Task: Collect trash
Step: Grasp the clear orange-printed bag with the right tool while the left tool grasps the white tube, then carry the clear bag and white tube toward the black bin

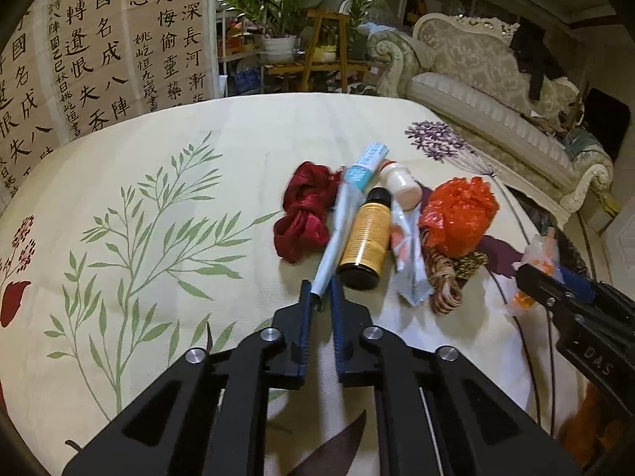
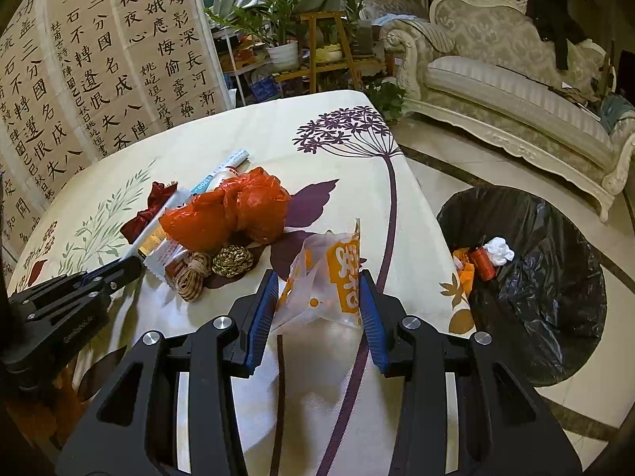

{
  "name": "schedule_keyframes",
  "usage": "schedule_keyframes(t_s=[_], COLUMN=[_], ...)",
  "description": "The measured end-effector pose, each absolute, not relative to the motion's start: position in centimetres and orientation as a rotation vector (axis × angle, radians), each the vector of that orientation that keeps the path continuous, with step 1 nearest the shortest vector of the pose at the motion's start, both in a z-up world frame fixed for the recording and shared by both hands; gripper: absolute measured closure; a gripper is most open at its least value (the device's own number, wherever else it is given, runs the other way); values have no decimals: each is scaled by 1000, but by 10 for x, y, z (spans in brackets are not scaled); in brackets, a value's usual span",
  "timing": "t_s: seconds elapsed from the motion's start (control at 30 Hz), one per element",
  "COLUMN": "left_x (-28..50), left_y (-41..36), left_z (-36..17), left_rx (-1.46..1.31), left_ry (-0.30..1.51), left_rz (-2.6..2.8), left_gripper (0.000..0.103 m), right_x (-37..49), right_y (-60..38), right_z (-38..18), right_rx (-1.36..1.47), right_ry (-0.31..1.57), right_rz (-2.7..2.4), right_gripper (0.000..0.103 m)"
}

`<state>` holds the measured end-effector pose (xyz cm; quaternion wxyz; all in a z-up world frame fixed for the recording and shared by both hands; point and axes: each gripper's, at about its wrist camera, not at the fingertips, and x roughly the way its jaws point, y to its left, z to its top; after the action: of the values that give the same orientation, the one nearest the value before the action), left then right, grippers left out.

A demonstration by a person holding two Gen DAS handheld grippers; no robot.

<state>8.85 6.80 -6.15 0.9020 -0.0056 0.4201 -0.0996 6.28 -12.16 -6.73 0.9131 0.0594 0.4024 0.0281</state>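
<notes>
Tongs on the left [image 1: 319, 291] pinching the crimped near end of a pale toothpaste tube [image 1: 344, 206], jaws nearly together on it, tube slanting away across the flowered tablecloth [image 1: 158, 206]. Lying beside that tube: a dark red cloth knot [image 1: 303, 214] on its left, a yellow bottle with a black cap [image 1: 366, 238] touching its right, then a small white bottle [image 1: 400, 186], a flat pale wrapper [image 1: 408, 254], coils of brown cord [image 1: 444, 281] and a crumpled orange plastic bag [image 1: 460, 214]. Tongs on the right [image 2: 317, 289] squeezing a clear and orange snack wrapper [image 2: 329, 277] between blue pads, wrapper standing up above the cloth near the table's right edge. Sitting on the floor just past that edge: a bin lined with a black bag [image 2: 555, 285], holding a white paper ball [image 2: 499, 250] and an orange can [image 2: 482, 263].
</notes>
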Motion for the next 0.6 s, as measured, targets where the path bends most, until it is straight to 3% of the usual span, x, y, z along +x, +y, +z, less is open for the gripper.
schedule_keyframes(t_s=[0.6], left_x=[43], left_y=[66], left_z=[-35], left_rx=[-23], left_ry=[774], left_rz=[-216], left_gripper=[99], right_x=[42], right_y=[-126], right_z=[-54], right_rx=[108], right_ry=[781], right_rz=[34], right_gripper=[63])
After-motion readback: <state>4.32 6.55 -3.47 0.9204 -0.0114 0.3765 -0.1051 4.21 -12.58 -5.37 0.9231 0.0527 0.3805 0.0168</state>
